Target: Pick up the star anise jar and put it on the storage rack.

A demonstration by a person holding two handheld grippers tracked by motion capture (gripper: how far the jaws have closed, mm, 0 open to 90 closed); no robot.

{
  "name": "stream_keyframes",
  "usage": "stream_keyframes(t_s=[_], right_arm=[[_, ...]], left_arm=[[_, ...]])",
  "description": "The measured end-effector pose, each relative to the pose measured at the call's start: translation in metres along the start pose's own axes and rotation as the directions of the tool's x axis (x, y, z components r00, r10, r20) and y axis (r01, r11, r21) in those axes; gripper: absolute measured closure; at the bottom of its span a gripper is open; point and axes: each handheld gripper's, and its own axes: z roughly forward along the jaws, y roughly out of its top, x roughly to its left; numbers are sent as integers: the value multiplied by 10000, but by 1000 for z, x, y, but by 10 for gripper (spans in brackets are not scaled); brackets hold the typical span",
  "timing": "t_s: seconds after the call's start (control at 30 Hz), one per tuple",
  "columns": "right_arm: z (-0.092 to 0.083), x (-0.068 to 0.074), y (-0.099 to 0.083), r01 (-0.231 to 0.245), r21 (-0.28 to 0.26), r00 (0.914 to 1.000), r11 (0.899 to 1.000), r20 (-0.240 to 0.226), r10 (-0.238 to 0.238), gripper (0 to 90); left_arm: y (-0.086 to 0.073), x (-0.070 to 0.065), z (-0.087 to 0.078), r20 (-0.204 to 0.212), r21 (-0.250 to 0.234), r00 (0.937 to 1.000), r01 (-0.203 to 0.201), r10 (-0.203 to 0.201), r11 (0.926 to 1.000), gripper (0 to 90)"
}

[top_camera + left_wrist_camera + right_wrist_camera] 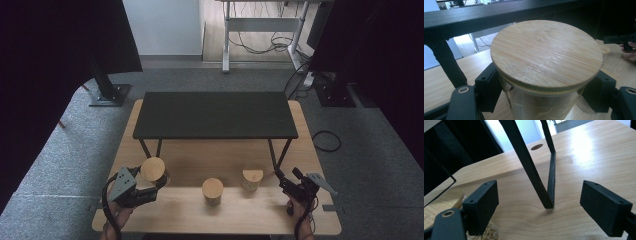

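Holding one jar – left gripper | right gripper spread, empty | three jars – bamboo lids

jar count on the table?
3. One jar in the left gripper, one at centre front, one right of it near the right gripper.

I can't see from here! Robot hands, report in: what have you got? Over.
Left gripper fingers shut on bamboo-lidded jar. Right gripper open, nothing between its fingers, near the black shelf leg. Two more jars on the table. Black shelf overhangs ahead.
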Motion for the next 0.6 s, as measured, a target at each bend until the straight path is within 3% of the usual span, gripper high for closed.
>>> stream_keyframes(t_s=[0.6], right_arm=[[0, 0, 0, -15, 38, 10000, 10000, -58, 15, 144]], left_arm=[[20, 5, -1, -51, -68, 10000, -85, 85, 9999, 255]])
